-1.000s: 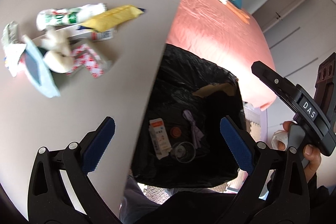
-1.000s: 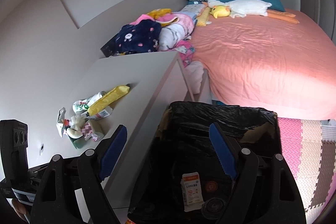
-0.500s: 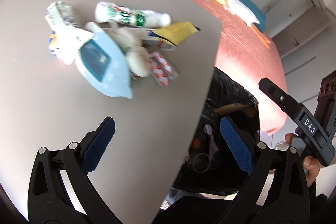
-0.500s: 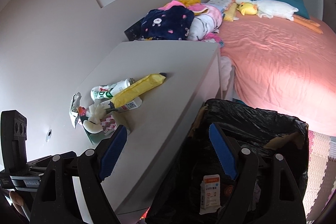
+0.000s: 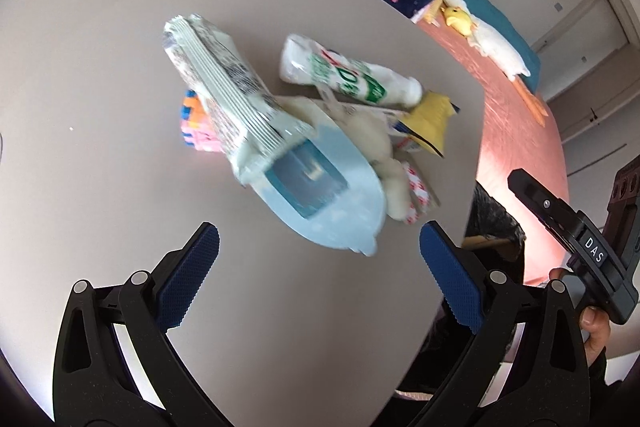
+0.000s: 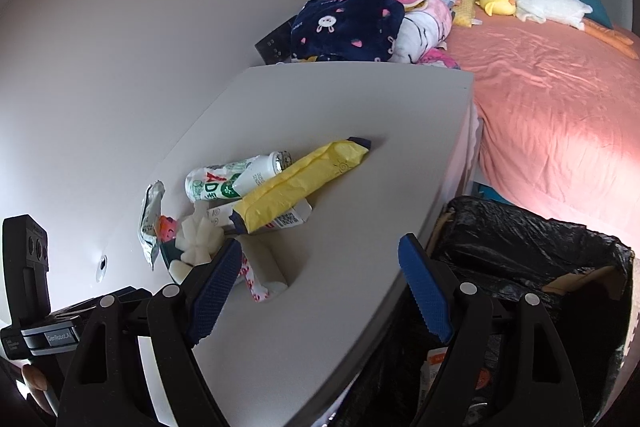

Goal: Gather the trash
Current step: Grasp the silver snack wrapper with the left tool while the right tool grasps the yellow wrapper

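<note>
A heap of trash lies on the grey table (image 5: pixel 100 115) (image 6: pixel 340 107): a light blue pouch (image 5: pixel 320 195), a silver wrapper (image 5: pixel 224 83), a white and green bottle (image 5: pixel 348 75) (image 6: pixel 224 183), a yellow packet (image 6: pixel 304 183) (image 5: pixel 430 119), white tissue wads (image 6: pixel 200 235) and a red-patterned wrapper (image 6: pixel 256 283). My left gripper (image 5: pixel 316 275) is open just short of the blue pouch, nothing between its fingers. My right gripper (image 6: pixel 320 287) is open over the table's near edge, beside the bin with the black bag (image 6: pixel 540 267) (image 5: pixel 496 223).
A bed with a salmon cover (image 6: pixel 560 99) runs along the right. Folded clothes (image 6: pixel 348 23) and plush toys (image 6: pixel 532 3) lie behind the table. A wall (image 6: pixel 100 47) bounds the table on the left. A carton (image 6: pixel 434 367) lies inside the bin.
Both grippers swung left from over the bin toward the table. The trash heap now sits larger and nearer in both views, the bin pushed to the right. Jaws stayed open.
</note>
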A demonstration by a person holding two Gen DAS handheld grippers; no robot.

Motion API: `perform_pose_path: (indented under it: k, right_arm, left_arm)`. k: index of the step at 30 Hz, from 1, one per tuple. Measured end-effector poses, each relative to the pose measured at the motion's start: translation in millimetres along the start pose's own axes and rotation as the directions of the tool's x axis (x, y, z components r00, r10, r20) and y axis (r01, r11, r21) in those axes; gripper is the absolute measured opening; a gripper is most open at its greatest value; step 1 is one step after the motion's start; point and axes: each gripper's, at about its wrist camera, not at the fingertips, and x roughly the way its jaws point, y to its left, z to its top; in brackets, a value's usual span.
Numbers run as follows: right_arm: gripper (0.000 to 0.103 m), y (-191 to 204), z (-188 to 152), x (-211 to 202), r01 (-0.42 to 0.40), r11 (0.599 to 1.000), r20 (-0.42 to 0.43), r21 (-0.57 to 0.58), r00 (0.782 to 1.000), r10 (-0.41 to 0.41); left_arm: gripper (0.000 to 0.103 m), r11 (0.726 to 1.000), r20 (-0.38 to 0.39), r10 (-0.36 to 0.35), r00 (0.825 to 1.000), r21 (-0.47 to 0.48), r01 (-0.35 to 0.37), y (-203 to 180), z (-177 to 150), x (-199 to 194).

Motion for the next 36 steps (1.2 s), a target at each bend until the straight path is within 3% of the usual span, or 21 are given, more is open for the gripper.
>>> perform_pose_path:
  k: [16, 29, 32, 33, 34, 36]
  right_arm:
    - [0.081, 5.7, 27.9, 62.8, -0.053, 0.992, -0.041, 0.117, 0.997, 0.058]
    - [0.081, 3.8, 35.5, 103.6, -0.063, 0.979, -0.097, 0.194, 0.992, 0.083]
    - [0.067, 3.6, 38.1, 108.0, -0.065, 0.978, -0.096, 0.198, 0.992, 0.086]
    - [0.057, 3.0, 38.5, 110.1, -0.073, 0.978, -0.102, 0.198, 0.990, 0.095]
    - [0.054, 2.5, 38.0, 111.2, -0.079, 0.977, -0.107, 0.196, 0.989, 0.102]
    - [0.043, 2.1, 37.6, 113.4, -0.088, 0.977, -0.112, 0.196, 0.987, 0.111]
  left_arm:
    - [0.097, 0.994, 0.037, 0.044, 0.998, -0.101, -0.040, 49.4, 60.0, 19.0]
    - [0.097, 0.988, 0.027, 0.047, 0.999, -0.150, -0.042, 72.1, 85.4, 45.1]
    - [0.091, 0.988, 0.040, 0.068, 0.997, -0.142, -0.062, 73.5, 88.7, 48.0]
    - [0.083, 0.989, 0.043, 0.072, 0.996, -0.134, -0.066, 73.3, 88.6, 48.4]
    - [0.080, 0.990, 0.043, 0.075, 0.996, -0.124, -0.069, 72.6, 88.8, 49.1]
    - [0.062, 0.992, 0.037, 0.076, 0.996, -0.104, -0.071, 71.1, 89.1, 51.3]
